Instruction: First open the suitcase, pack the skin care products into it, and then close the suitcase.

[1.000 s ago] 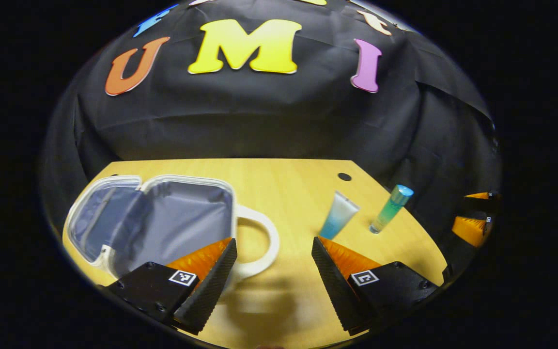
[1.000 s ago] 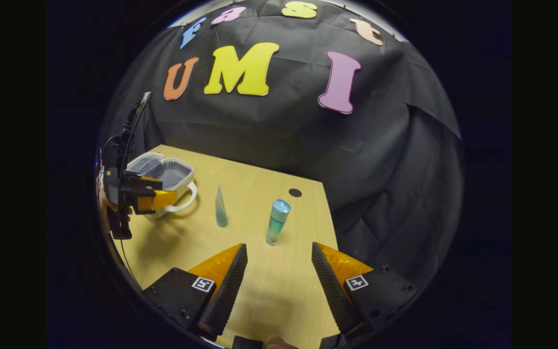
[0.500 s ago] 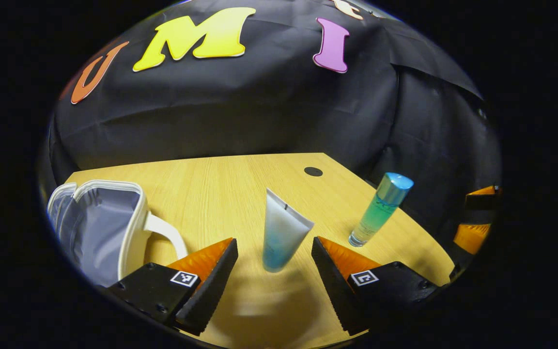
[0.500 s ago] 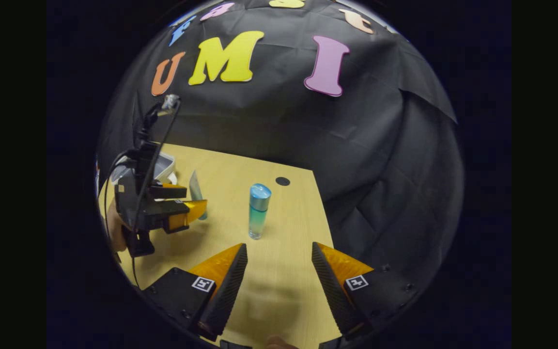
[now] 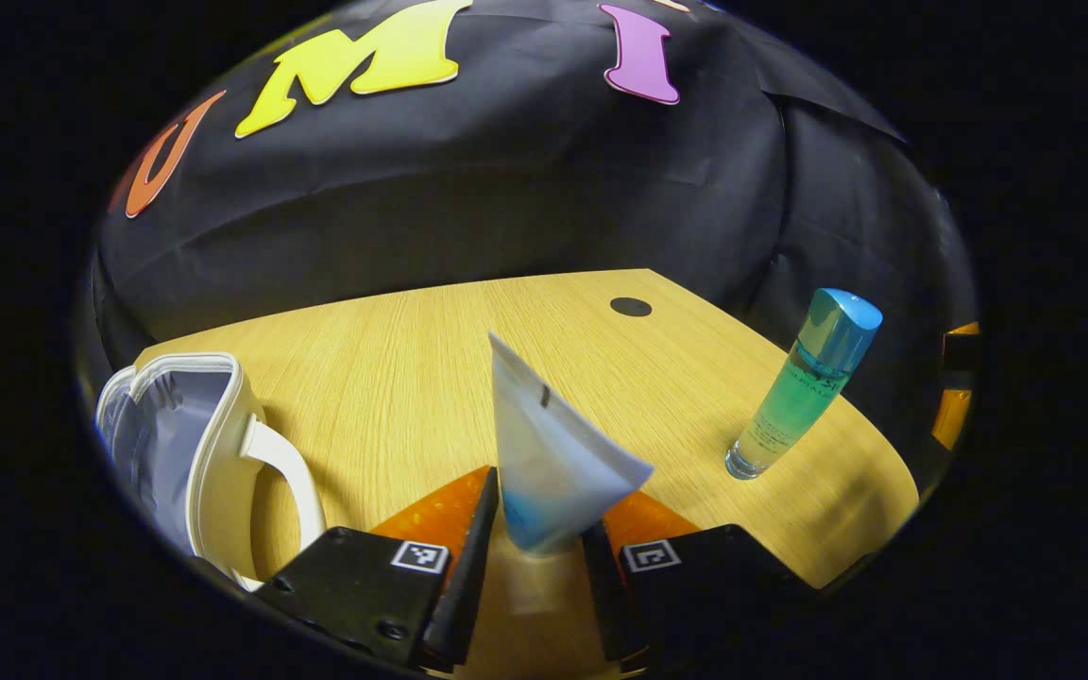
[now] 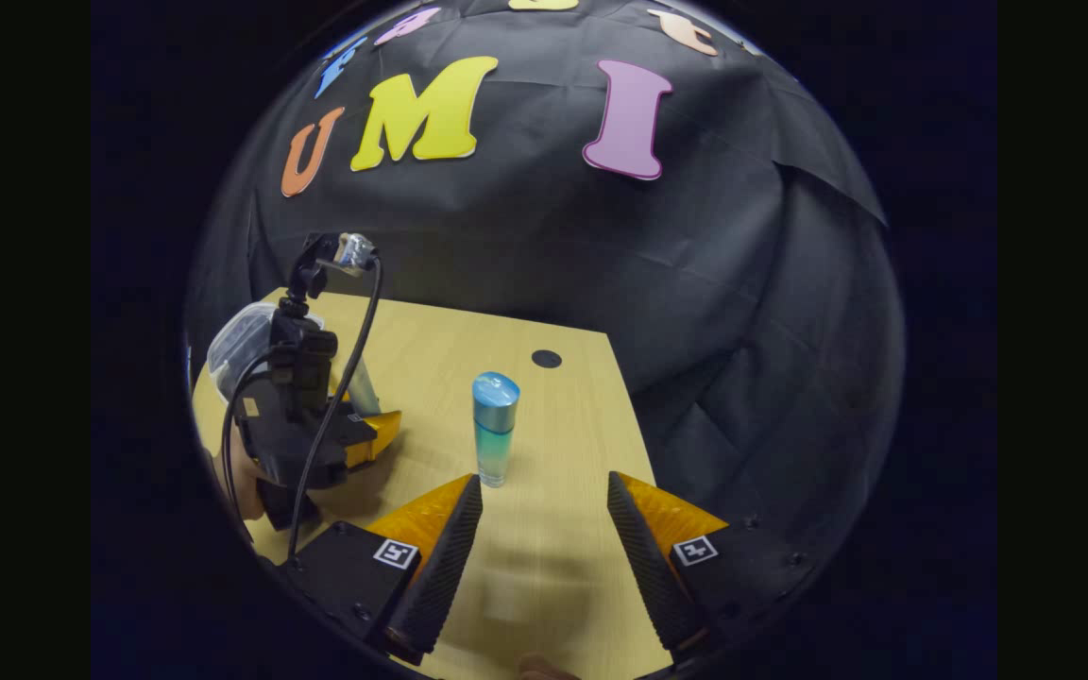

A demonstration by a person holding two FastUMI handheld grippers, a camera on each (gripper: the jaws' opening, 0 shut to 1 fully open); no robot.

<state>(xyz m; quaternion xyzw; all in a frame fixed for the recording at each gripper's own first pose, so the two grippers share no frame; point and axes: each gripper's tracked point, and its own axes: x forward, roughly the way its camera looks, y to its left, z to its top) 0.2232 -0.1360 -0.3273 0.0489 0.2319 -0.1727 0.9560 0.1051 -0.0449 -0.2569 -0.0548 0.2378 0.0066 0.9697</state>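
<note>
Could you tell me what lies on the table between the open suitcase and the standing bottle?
In the left gripper view, the tube, upright between the left tongs, stands between suitcase and bottle.

Recording booth, black cloth wall (image 6: 544, 255), wooden table (image 6: 563, 416)

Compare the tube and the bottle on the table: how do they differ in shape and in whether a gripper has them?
The tube is flat with a wide crimped top edge; the bottle is round with a blue cap. The tube sits between the left gripper's closed-in fingers; the bottle stands free ahead of the open right gripper. Both stand upright with blue-green colouring.
</note>
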